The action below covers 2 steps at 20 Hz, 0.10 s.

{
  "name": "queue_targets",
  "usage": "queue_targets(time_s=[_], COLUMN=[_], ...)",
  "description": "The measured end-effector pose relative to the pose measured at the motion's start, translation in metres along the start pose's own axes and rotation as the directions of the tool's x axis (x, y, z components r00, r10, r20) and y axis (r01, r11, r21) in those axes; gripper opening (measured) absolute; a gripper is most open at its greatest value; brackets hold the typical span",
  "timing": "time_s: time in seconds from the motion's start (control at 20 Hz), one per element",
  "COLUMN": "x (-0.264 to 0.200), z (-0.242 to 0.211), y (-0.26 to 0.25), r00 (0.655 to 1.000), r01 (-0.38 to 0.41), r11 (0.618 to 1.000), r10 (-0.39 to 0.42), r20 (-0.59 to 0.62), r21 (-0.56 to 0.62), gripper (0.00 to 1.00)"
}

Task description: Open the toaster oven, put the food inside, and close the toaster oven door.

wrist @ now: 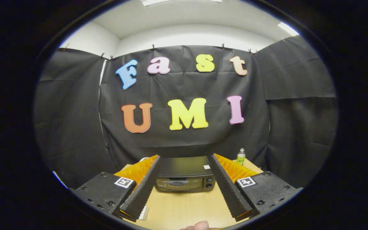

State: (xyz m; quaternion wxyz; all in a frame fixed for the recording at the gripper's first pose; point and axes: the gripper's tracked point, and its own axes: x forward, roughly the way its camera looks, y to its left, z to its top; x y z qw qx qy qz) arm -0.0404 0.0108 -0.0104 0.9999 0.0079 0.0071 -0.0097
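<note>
We see the gripper (pixel 184 159) held above the near part of the tabletop (pixel 184 207), its two fingers spread wide apart, nothing between the ribbed pads (pixel 142 188) and nothing touching them. Each finger has an orange outer side and a black base block carrying a square marker.

The toaster oven (pixel 185 175) sits beyond the fingers, framed in the gap between them, toward the far edge of the tabletop. Its door is shut; the handle (pixel 177 182) runs across the glass front, and two knobs (pixel 209 183) stand at the right of the door. A small white sticker (pixel 206 167) lies on the black top of the oven.

Bare wood runs from the oven's front to the near edge, giving open room between fingers and door. A small bottle with a green label (pixel 241 157) stands near the far right corner, just right of the oven. Something white (pixel 144 212) lies on the tabletop under the left finger; we cannot tell what it is.

At the near edge a bit of a person's hand (pixel 200 226) shows, fingertip only; its pose we cannot tell.
</note>
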Motion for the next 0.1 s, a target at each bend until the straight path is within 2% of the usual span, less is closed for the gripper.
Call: queue_targets(time_s=[0.1], x=[0.0], z=[-0.0002], y=[0.0026], r00=[1.0], r01=[-0.011], r11=[1.0], r10=[0.011], r20=[0.002], r21=[0.0], gripper=[1.0])
